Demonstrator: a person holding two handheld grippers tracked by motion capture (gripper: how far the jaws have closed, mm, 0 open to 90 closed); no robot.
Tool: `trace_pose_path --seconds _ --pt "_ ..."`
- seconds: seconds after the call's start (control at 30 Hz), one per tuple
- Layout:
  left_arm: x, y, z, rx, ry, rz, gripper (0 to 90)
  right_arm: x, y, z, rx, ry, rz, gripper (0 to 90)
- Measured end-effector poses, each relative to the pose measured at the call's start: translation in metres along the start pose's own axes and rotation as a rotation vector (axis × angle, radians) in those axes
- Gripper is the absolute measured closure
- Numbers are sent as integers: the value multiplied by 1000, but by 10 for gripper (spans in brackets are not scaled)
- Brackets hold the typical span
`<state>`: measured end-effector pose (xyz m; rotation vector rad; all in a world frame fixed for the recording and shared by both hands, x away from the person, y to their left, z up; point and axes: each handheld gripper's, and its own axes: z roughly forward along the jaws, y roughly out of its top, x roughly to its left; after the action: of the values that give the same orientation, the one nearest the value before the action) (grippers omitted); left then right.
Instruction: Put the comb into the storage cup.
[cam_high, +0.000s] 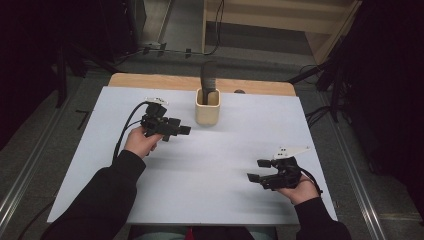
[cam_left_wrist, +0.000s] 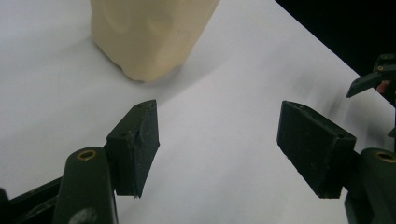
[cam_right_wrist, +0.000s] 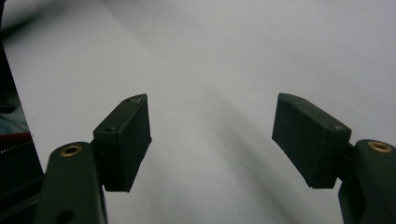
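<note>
Near the frame's upper centre, a beige holder (cam_high: 207, 107) stands upright with a dark comb (cam_high: 209, 79); the spread, empty left claw (cam_high: 183, 129) sits just left, far nearer than the spread right claw (cam_high: 259, 170)

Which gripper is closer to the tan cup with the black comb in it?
The left. The left gripper sits just beside the tan cup, jaws open and not touching it. The right gripper is well off toward the table's near right corner, open too.

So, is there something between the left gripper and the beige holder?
No. Between the left gripper and the beige holder lies bare white table, as the high view shows.
</note>
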<state>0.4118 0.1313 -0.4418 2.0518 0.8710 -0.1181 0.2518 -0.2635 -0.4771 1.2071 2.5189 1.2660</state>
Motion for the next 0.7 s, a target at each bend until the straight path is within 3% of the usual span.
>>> trace_pose_path --seconds 0.43,0.7 --pt "-7 -16 -15 2 5 2 304 -2 3 2 -1 -1 -5 259" --pt "-11 -26 -19 33 14 6 304 -4 5 4 -3 1 -6 259"
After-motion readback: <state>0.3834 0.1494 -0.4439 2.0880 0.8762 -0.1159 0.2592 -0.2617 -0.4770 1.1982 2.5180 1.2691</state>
